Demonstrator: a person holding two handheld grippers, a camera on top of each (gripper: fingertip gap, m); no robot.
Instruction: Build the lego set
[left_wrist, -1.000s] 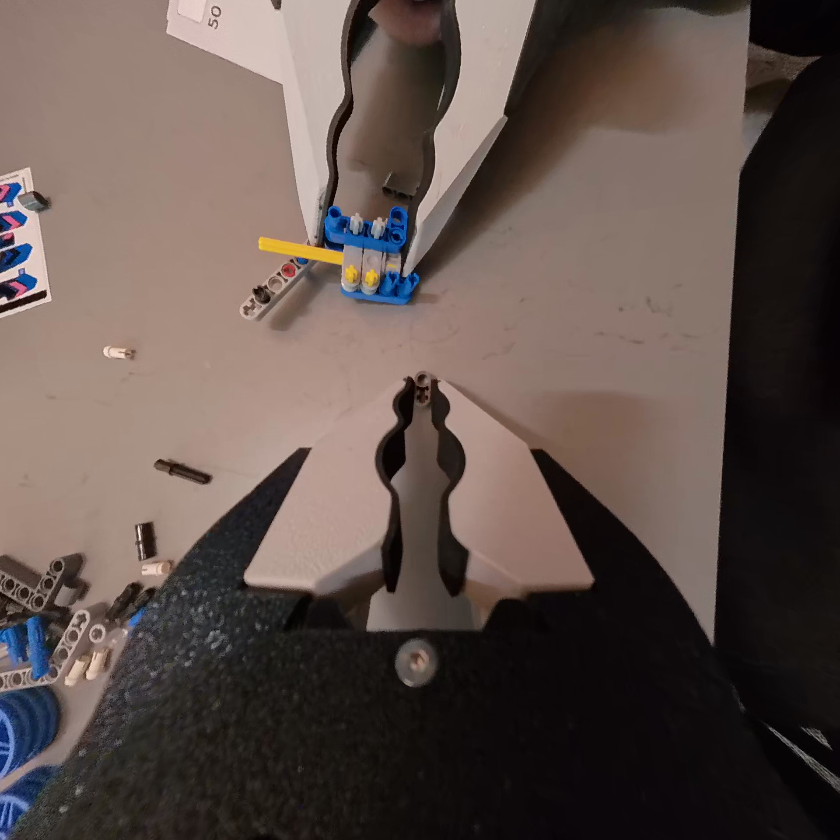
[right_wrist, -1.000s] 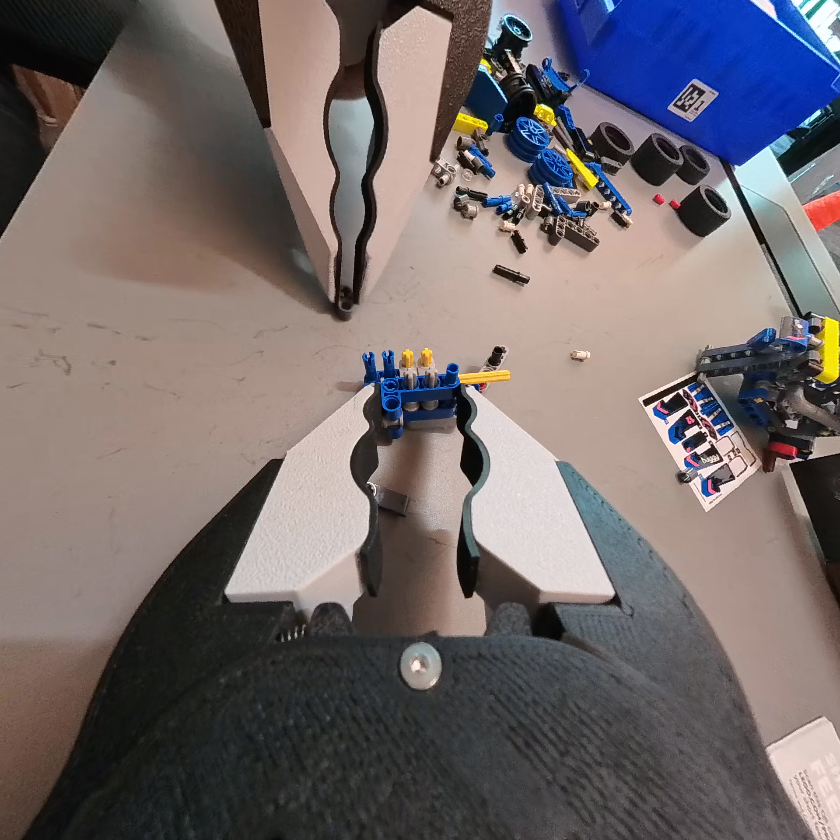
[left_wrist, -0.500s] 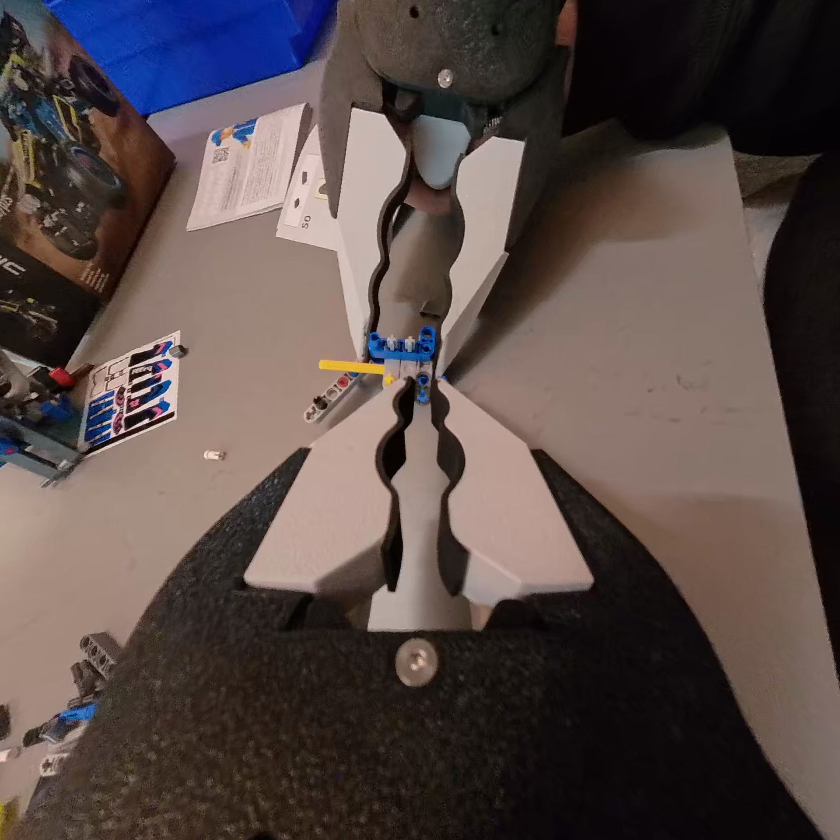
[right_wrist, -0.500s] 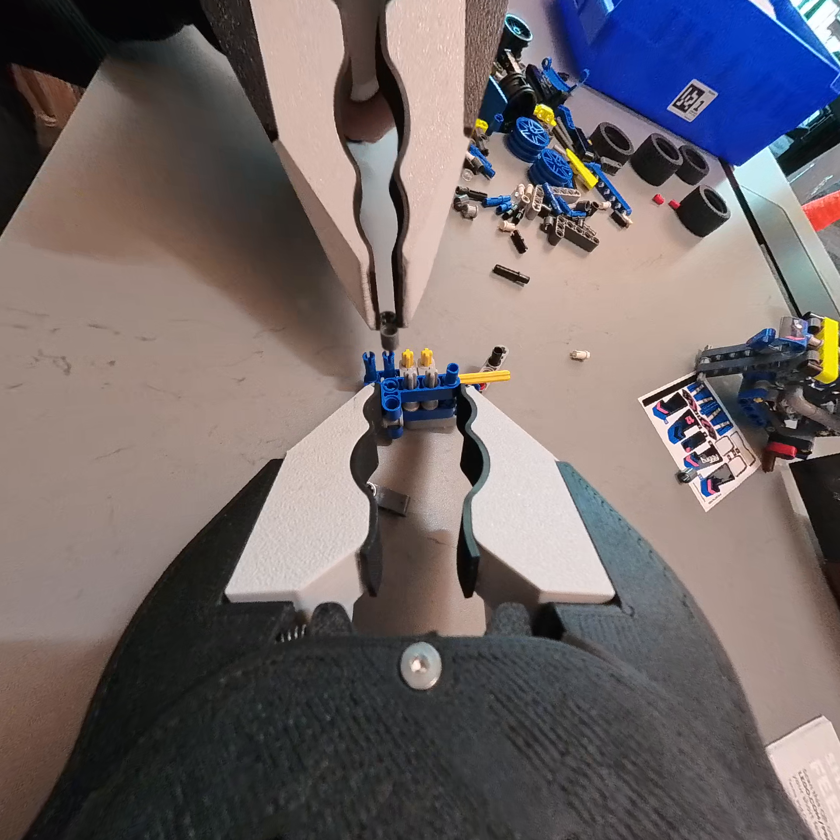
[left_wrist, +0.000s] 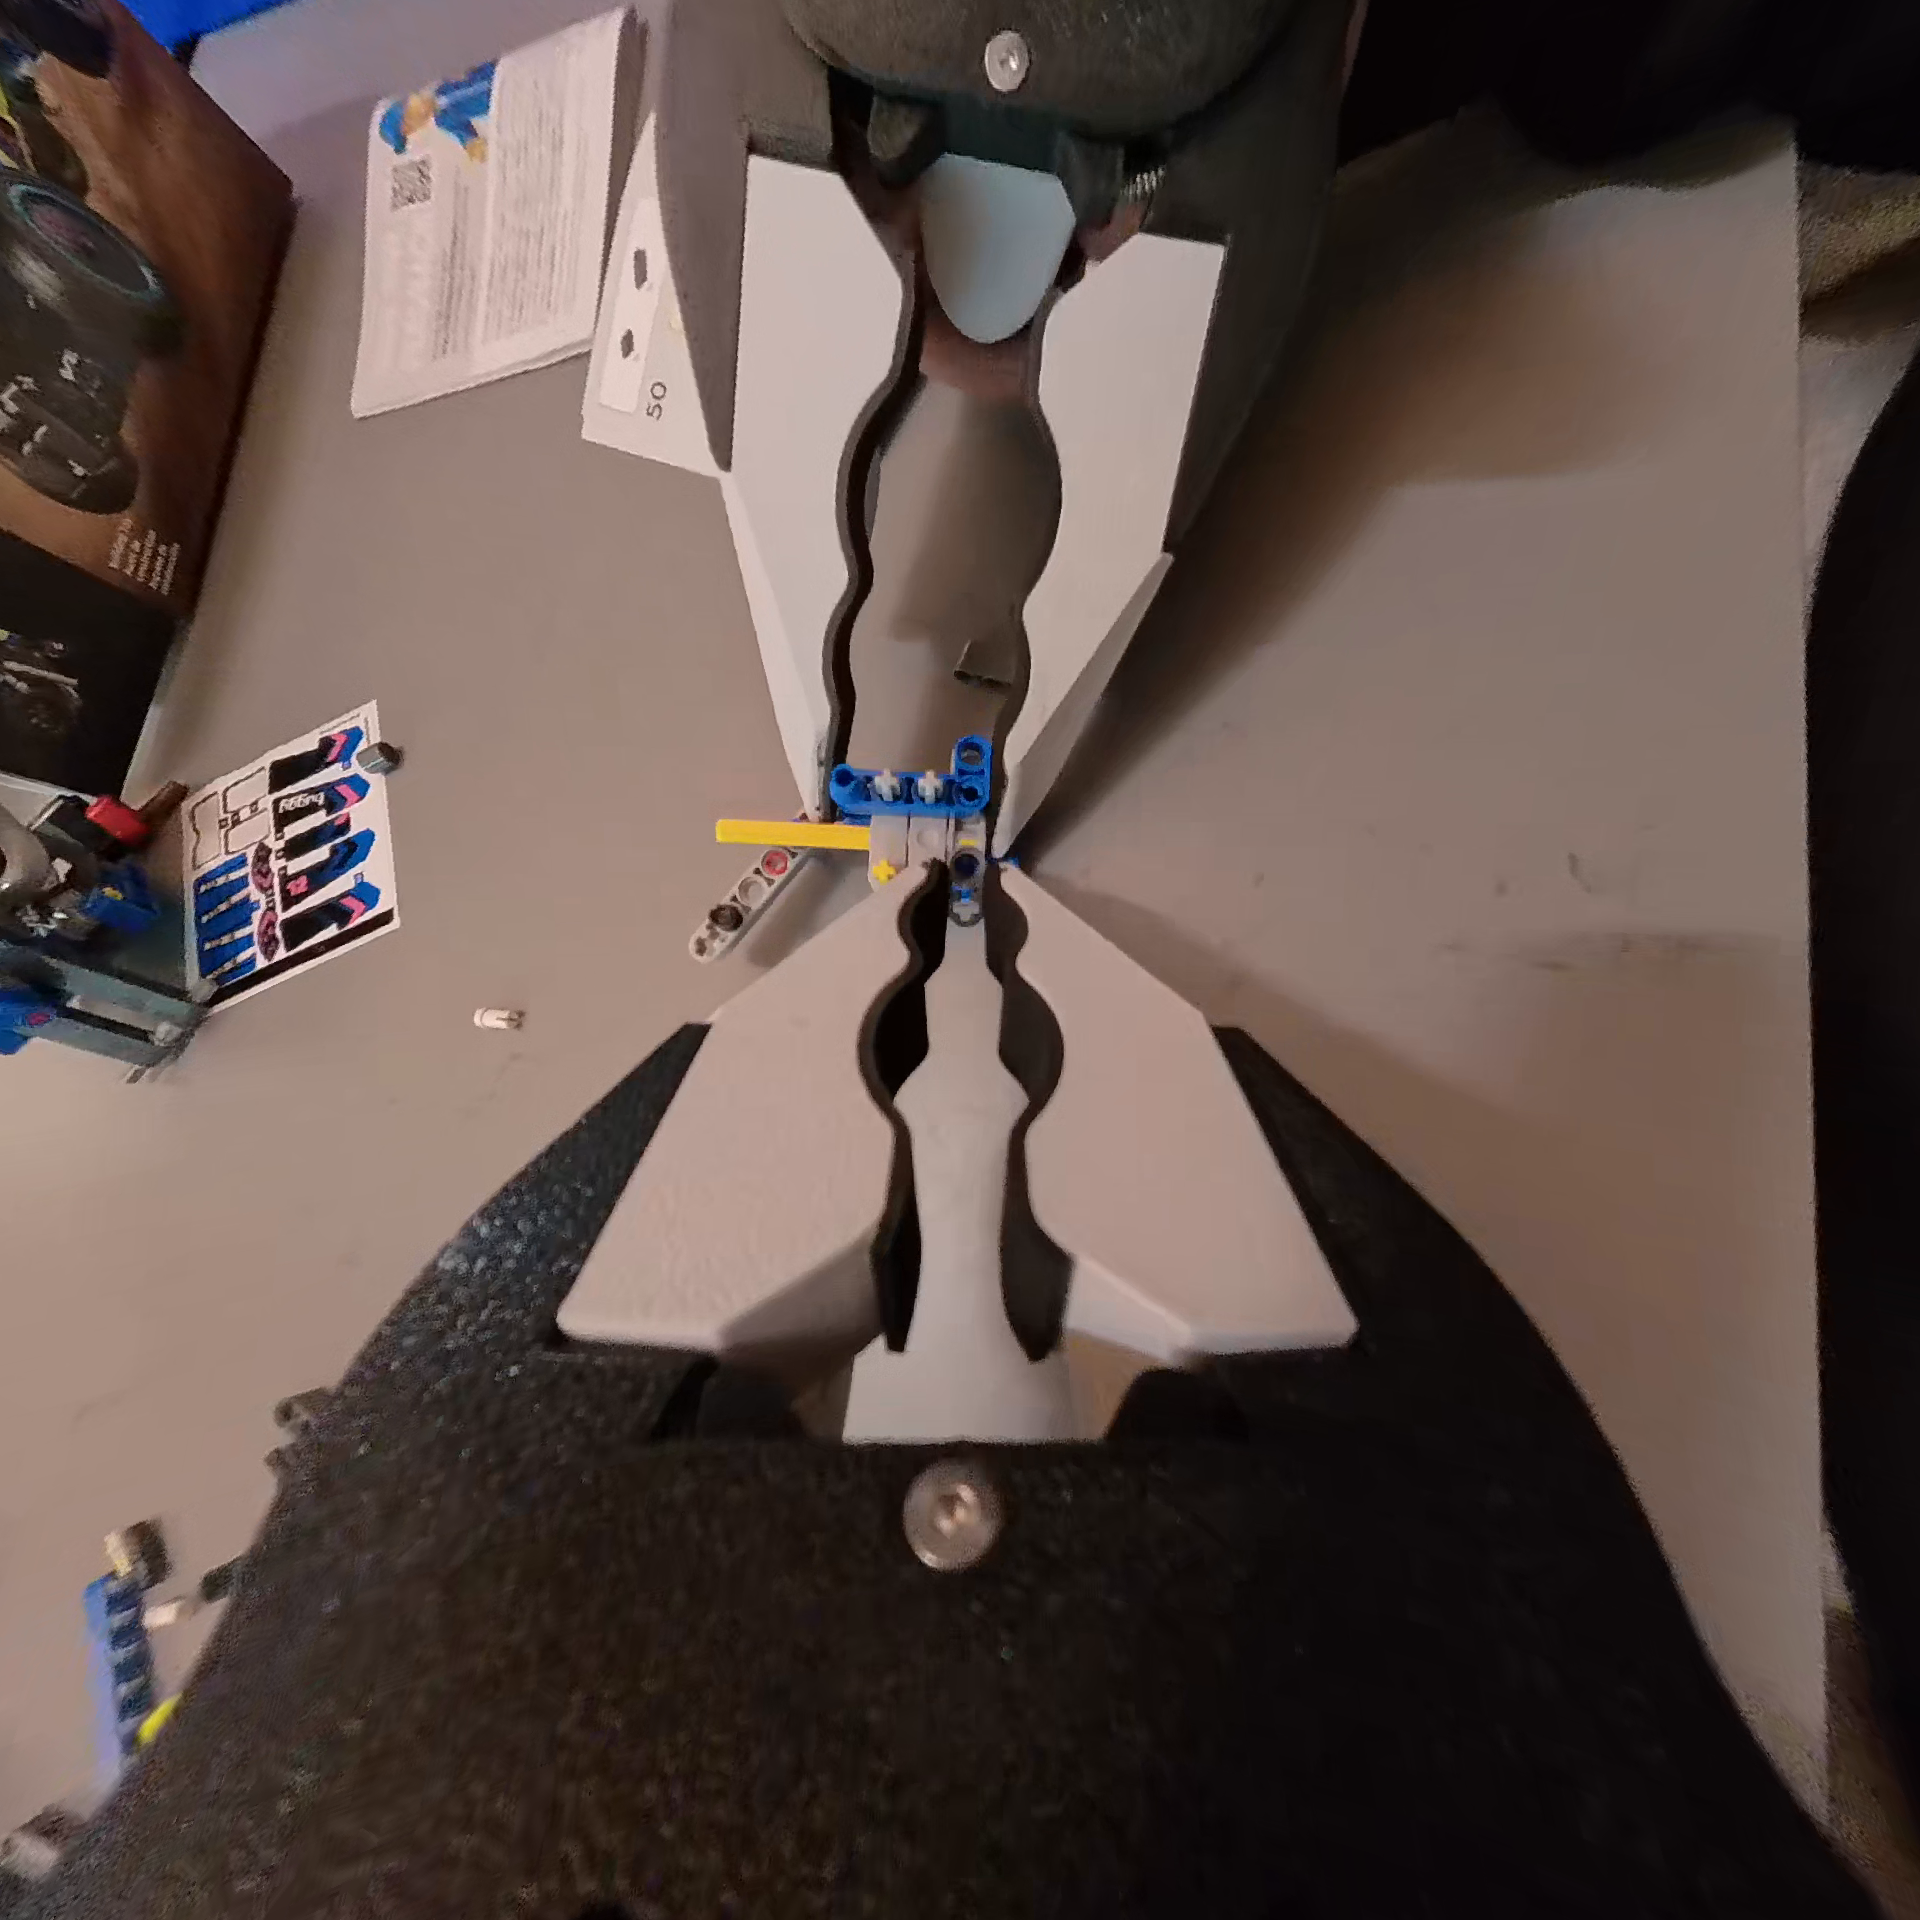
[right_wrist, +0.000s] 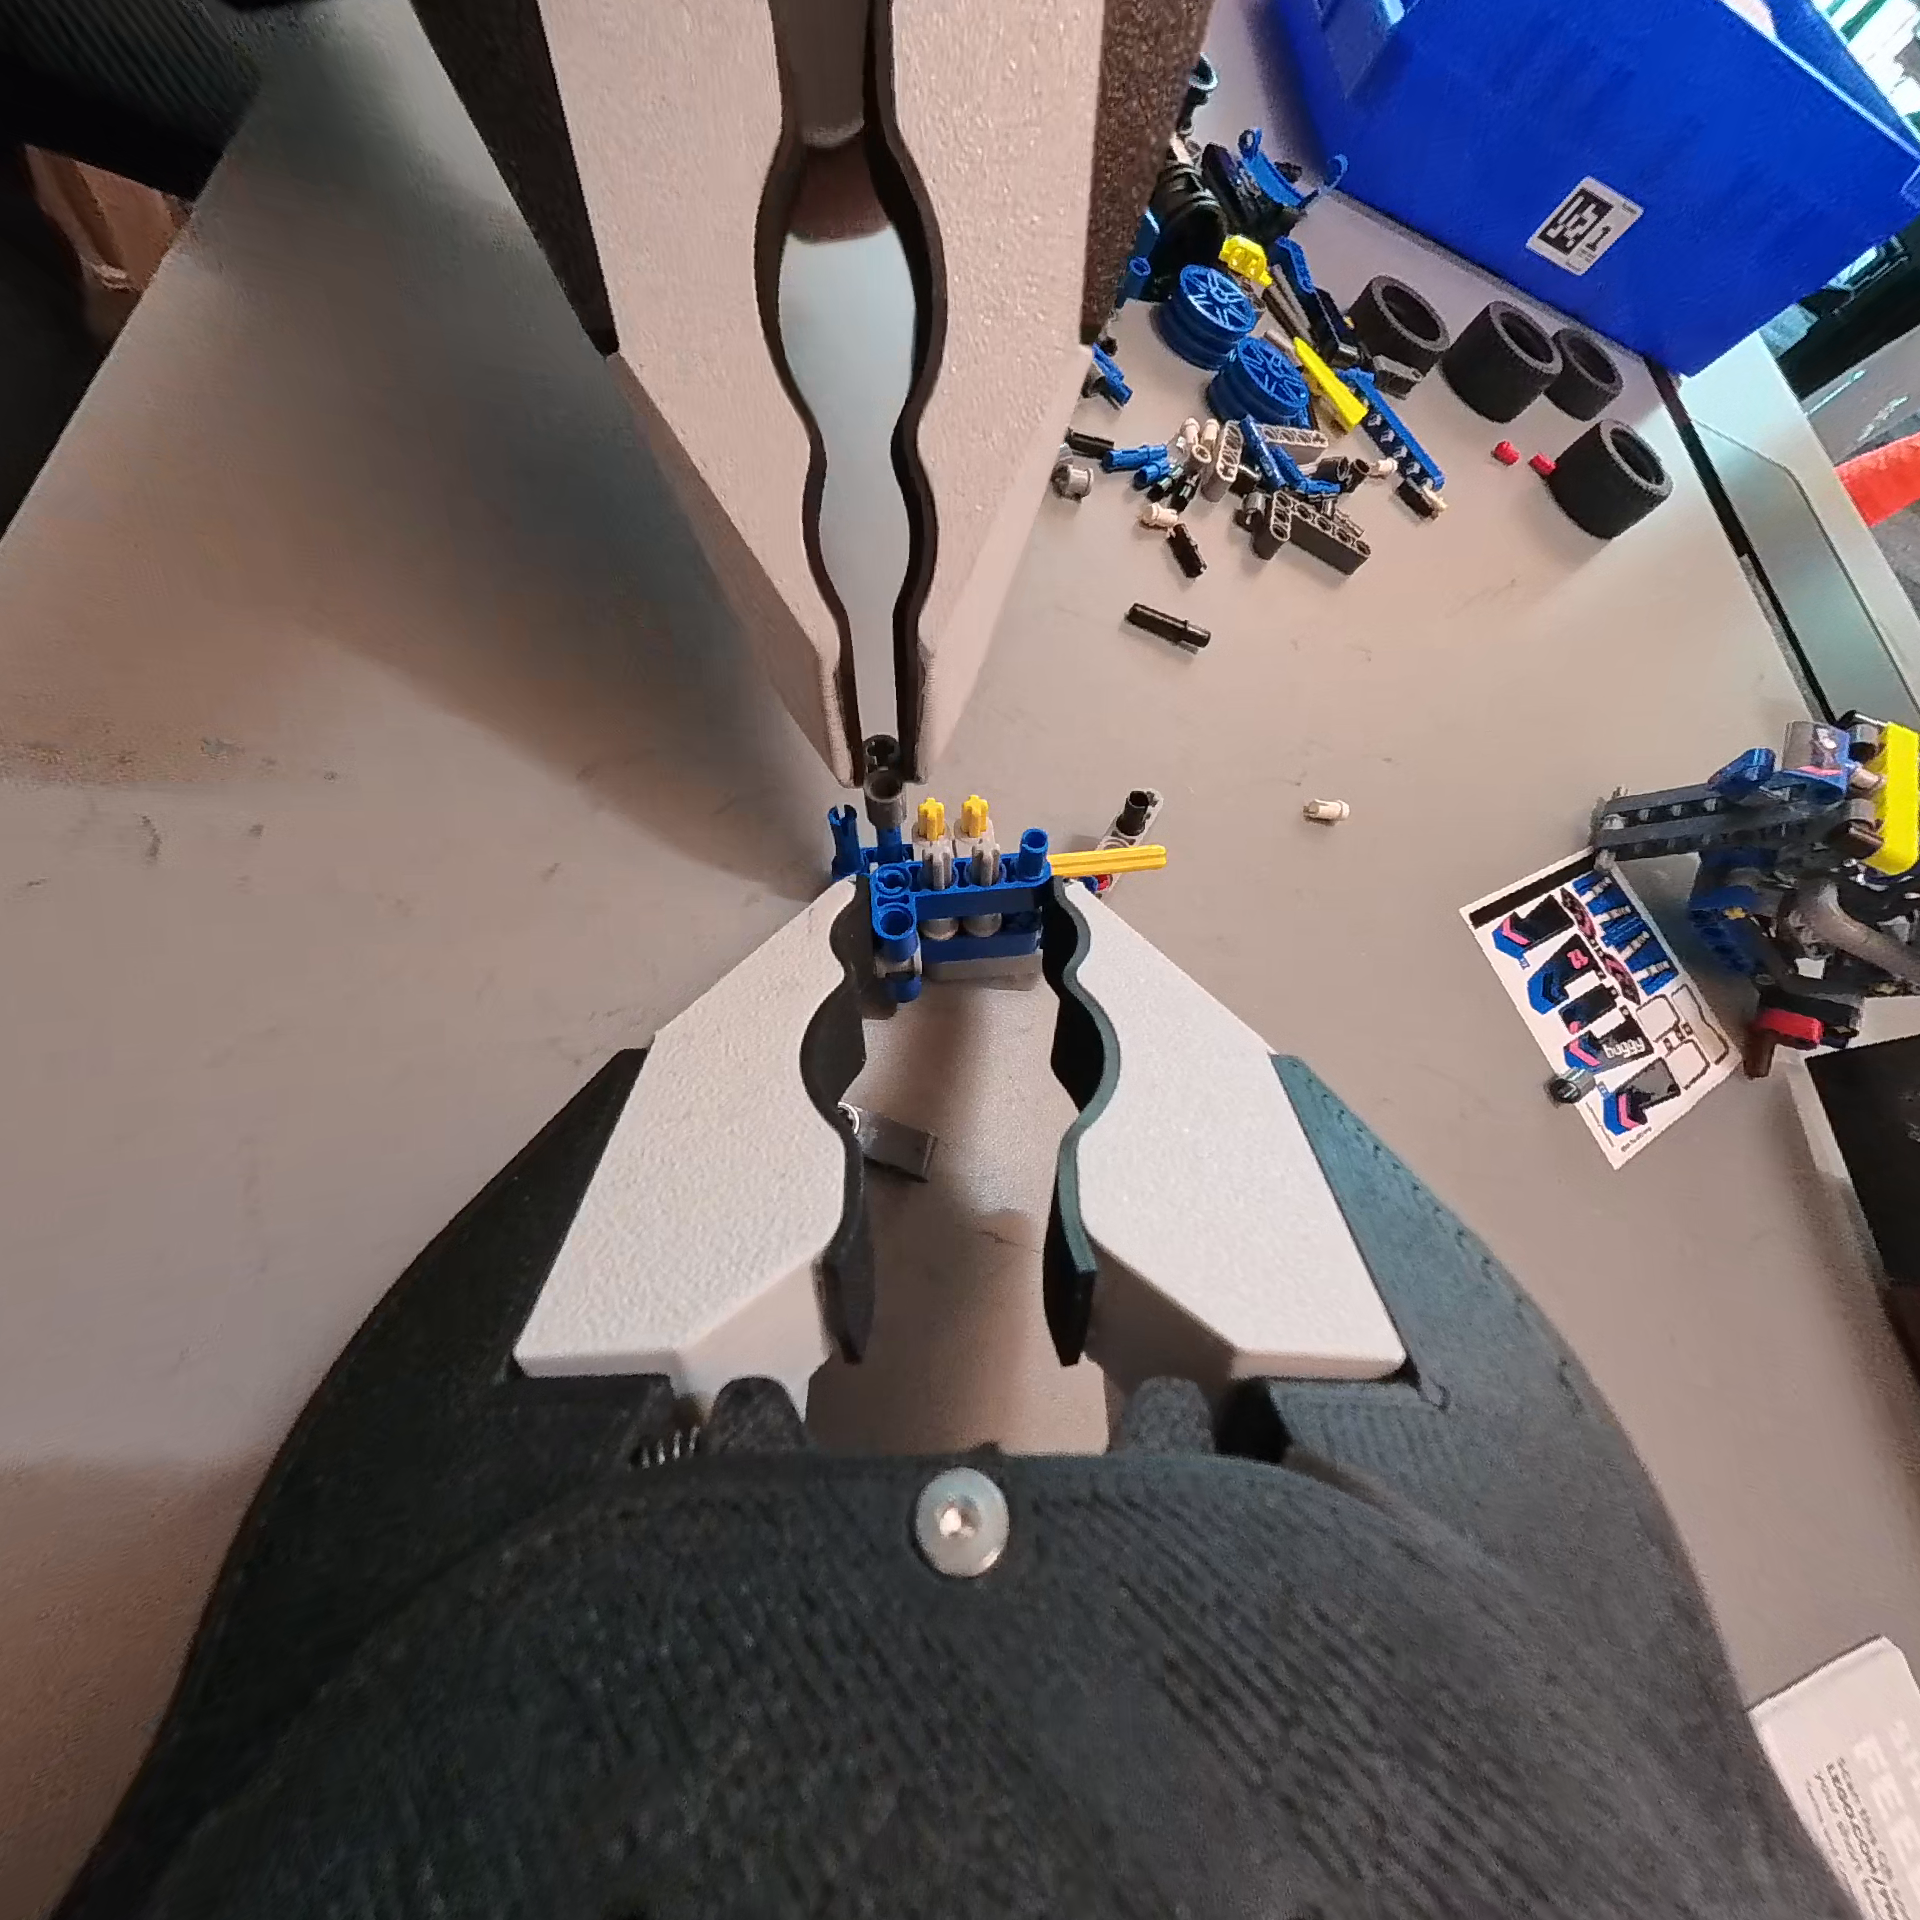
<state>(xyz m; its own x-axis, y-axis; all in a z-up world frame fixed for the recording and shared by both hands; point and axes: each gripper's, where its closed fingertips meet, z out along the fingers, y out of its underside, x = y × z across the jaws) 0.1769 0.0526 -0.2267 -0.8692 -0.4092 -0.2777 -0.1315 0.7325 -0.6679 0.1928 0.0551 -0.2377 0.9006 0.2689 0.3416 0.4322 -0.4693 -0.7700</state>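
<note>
Your right claw (right_wrist: 951, 935), part open, clamps the blue-and-grey sub-assembly (right_wrist: 956, 904) on the tabletop (right_wrist: 312, 935); your left claw (right_wrist: 883, 769), nearly closed, pinches a small dark connector (right_wrist: 883, 781) touching its far-left blue pin. Insertion step: next, align and press straight down

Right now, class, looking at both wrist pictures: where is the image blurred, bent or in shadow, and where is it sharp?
Left wrist view: the loose bricks at the lower left edge are smeared, and the box at upper left bows with the wide lens; the blue block at centre is sharp. Right wrist view: crisp nearly throughout, with soft shadows from both claws on the table.
</note>
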